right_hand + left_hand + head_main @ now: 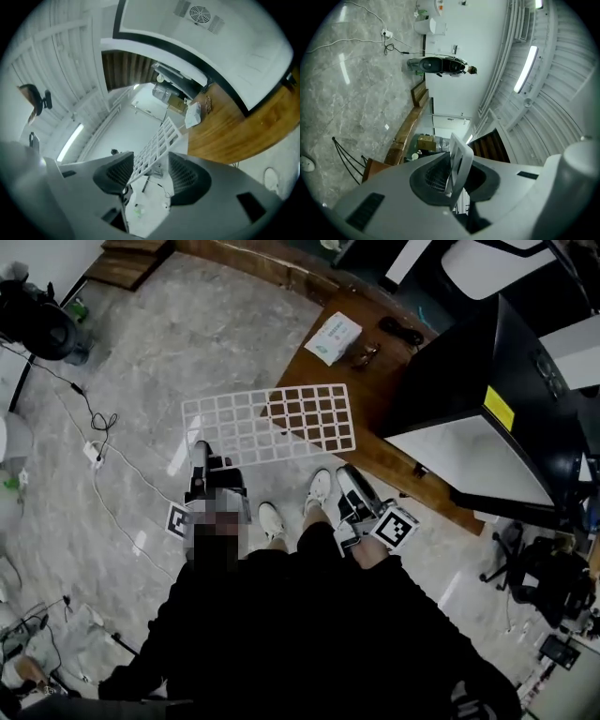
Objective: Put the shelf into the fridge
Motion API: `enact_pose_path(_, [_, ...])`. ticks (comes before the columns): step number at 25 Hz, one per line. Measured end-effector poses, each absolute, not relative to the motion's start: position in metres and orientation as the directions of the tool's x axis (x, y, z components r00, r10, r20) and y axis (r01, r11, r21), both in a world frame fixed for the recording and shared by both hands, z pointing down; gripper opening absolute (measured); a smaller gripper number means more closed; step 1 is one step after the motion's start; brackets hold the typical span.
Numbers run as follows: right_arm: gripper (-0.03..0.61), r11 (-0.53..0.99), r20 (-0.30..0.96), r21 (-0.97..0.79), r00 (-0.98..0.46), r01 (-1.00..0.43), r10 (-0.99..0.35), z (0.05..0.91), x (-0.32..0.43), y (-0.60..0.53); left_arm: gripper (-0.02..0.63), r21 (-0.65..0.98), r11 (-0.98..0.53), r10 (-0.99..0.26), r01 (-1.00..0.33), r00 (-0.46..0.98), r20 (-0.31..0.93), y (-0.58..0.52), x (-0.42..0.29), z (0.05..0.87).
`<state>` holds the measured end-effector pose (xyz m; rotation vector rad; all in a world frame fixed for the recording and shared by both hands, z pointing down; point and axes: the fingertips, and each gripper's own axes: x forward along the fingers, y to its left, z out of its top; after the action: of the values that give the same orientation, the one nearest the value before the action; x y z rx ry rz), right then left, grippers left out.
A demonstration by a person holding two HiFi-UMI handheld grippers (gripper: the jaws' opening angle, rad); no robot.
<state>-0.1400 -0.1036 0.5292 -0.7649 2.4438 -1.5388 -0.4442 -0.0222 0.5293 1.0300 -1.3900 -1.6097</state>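
A white wire grid shelf [272, 423] hangs level over the marble floor, its right end over the wooden table [375, 390]. My left gripper [200, 452] is shut on the shelf's near left edge; in the left gripper view the shelf [459, 157] stands edge-on, pinched between the pads. My right gripper [347, 474] sits at the near right edge. Its jaws stand wide apart around the shelf [157, 145], which passes between them, resting near one pad. The black fridge [487, 418] lies on the table to the right, and its white panel [211, 42] shows above in the right gripper view.
A white box [333, 337] and small dark items [366, 355] lie on the table beyond the shelf. Cables and a power strip [94, 454] trail over the floor at left. The person's white shoes [272, 519] are just below the shelf. Chair bases [553, 582] stand at right.
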Motion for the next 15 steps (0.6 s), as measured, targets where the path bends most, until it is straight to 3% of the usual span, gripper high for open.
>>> enact_pose_path(3, [0.259, 0.31, 0.049, -0.912, -0.821, -0.269, -0.569, 0.504, -0.137, -0.109, 0.037, 0.989, -0.139, -0.927, 0.057, -0.358, -0.11, -0.012, -0.436, 0.499])
enact_pose_path(6, [0.245, 0.267, 0.012, -0.933, -0.763, -0.241, -0.646, 0.489, -0.128, -0.114, 0.037, 0.983, -0.171, -0.936, 0.067, -0.323, -0.141, -0.006, -0.427, 0.475])
enact_pose_path(10, [0.191, 0.21, -0.013, -0.954, -0.672, -0.213, -0.74, 0.475, -0.106, -0.115, 0.037, 0.976, -0.201, -0.951, 0.083, -0.256, -0.174, -0.005, -0.407, 0.452])
enact_pose_path(13, [0.058, 0.169, -0.036, -0.97, -0.587, -0.173, -0.809, 0.465, -0.078, -0.115, 0.037, 0.971, -0.212, -0.96, 0.107, -0.207, -0.187, -0.01, -0.387, 0.443])
enact_pose_path(15, [0.046, 0.136, -0.051, -0.983, -0.534, -0.122, -0.844, 0.463, -0.059, -0.115, 0.037, 0.969, -0.218, -0.965, 0.117, -0.175, -0.196, -0.016, -0.372, 0.439])
